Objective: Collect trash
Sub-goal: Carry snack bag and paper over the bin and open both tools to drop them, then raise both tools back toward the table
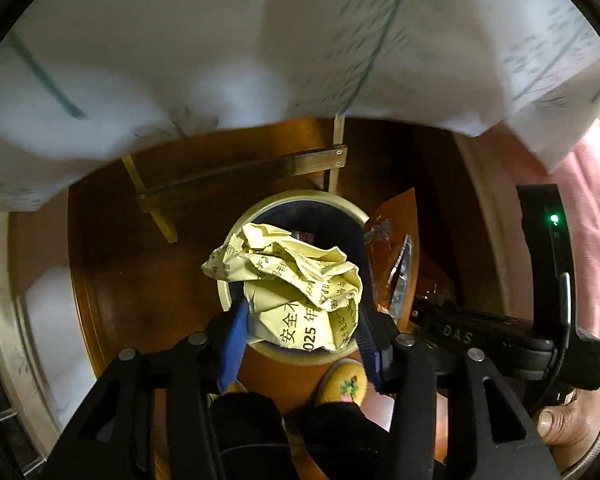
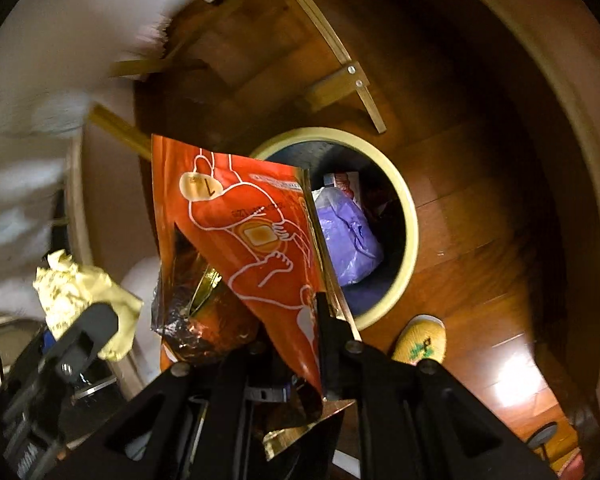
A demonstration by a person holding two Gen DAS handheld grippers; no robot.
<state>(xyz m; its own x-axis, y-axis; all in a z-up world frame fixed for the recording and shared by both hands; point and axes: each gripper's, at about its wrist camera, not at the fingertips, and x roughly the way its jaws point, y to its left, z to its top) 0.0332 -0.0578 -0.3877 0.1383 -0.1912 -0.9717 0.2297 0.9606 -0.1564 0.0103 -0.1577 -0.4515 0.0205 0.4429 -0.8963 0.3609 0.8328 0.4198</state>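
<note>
My left gripper point(image 1: 300, 320) is shut on a crumpled yellow printed paper point(image 1: 296, 280) and holds it right above a round cream-rimmed trash bin point(image 1: 336, 200) on the wooden floor. My right gripper point(image 2: 288, 320) is shut on an orange foil wrapper point(image 2: 244, 224), held just left of the bin point(image 2: 408, 216). The bin holds a purple bag point(image 2: 348, 236) and a small box. The yellow paper also shows in the right wrist view point(image 2: 80, 296), and the orange wrapper in the left wrist view point(image 1: 396, 248).
A white tablecloth point(image 1: 220, 60) hangs over the top of the left view. Wooden table legs and a brace point(image 1: 316, 164) stand behind the bin. The person's yellow slippers point(image 2: 420, 340) are on the floor beside the bin.
</note>
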